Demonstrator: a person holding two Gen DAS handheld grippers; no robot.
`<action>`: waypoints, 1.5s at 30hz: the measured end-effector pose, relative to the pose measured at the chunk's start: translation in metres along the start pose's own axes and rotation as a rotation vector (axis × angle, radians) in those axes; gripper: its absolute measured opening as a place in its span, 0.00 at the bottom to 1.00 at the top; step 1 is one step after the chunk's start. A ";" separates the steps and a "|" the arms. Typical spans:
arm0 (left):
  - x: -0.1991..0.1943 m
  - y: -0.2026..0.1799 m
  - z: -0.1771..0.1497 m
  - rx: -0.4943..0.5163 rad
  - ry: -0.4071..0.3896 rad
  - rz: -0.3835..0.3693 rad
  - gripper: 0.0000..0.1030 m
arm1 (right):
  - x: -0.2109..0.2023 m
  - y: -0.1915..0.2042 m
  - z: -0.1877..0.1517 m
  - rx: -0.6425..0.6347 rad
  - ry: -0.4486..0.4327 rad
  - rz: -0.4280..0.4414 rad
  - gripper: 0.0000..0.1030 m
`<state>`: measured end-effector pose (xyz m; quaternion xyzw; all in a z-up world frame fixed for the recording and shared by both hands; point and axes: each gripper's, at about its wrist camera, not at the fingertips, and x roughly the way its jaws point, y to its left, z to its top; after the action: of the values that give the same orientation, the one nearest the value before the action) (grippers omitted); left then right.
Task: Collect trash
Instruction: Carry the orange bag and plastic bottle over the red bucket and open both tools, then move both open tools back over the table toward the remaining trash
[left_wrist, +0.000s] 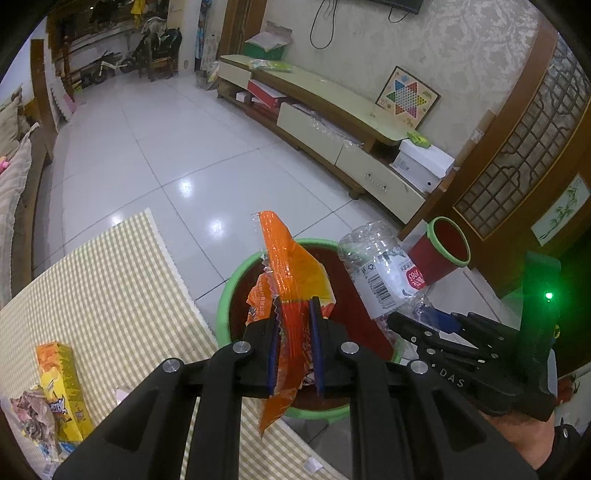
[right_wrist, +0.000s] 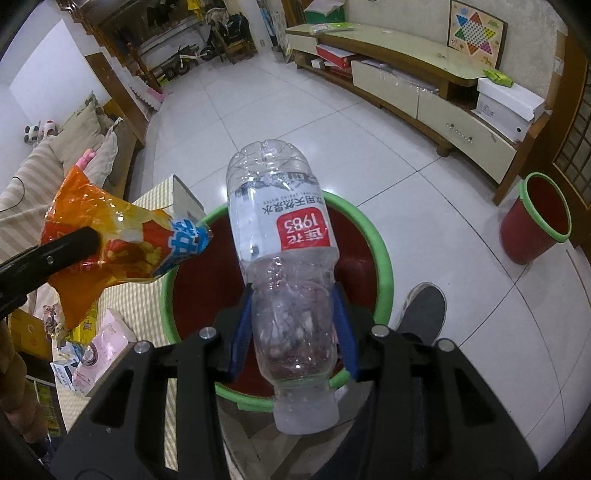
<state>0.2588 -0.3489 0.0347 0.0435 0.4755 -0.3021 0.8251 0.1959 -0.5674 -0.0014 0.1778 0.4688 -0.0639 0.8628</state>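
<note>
We saw two pieces of trash in our tongs, both held over one bin. The left tongs (left_wrist: 295, 325) were clenched on an orange wrapper (left_wrist: 282, 266), which stood up past the fingertips and hung out below them. The right tongs (right_wrist: 293, 325) grasped a clear bottle (right_wrist: 284, 236) at its crumpled lower half, cap end toward the camera, base pointing away. The bin (right_wrist: 384, 258), red inside with a green rim, sat directly under both sets of fingertips.

The left view alone showed the wrapper's jagged torn edge between the blue pads (left_wrist: 316, 332), the right tongs from the side at its right, and a yellow box (left_wrist: 64, 391) with crumpled paper (left_wrist: 31, 417) on the table to the left. The right view alone showed the bottle's red label, a shoe (right_wrist: 424, 310) on the floor to the right of the tongs, and a pink packet (right_wrist: 107, 343) at lower left.

We counted two bins: the second bin (right_wrist: 535, 218) stood well off to the right, by a wooden door.

The table (left_wrist: 110, 280) wore a checked cloth; beyond lay a white tiled floor (left_wrist: 155, 147), a long low cabinet (left_wrist: 332, 107) along the far wall and a sofa at left.
</note>
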 end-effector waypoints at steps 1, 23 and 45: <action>0.002 -0.001 0.002 0.002 0.002 0.001 0.12 | 0.001 0.000 0.000 -0.001 0.004 0.001 0.39; -0.049 0.027 -0.008 -0.081 -0.106 0.108 0.92 | -0.029 0.032 -0.002 -0.068 -0.075 -0.027 0.92; -0.191 0.146 -0.113 -0.326 -0.226 0.249 0.92 | -0.066 0.182 -0.042 -0.299 -0.097 0.086 0.95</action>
<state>0.1826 -0.1024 0.0968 -0.0662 0.4136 -0.1200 0.9001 0.1762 -0.3870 0.0776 0.0641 0.4230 0.0352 0.9032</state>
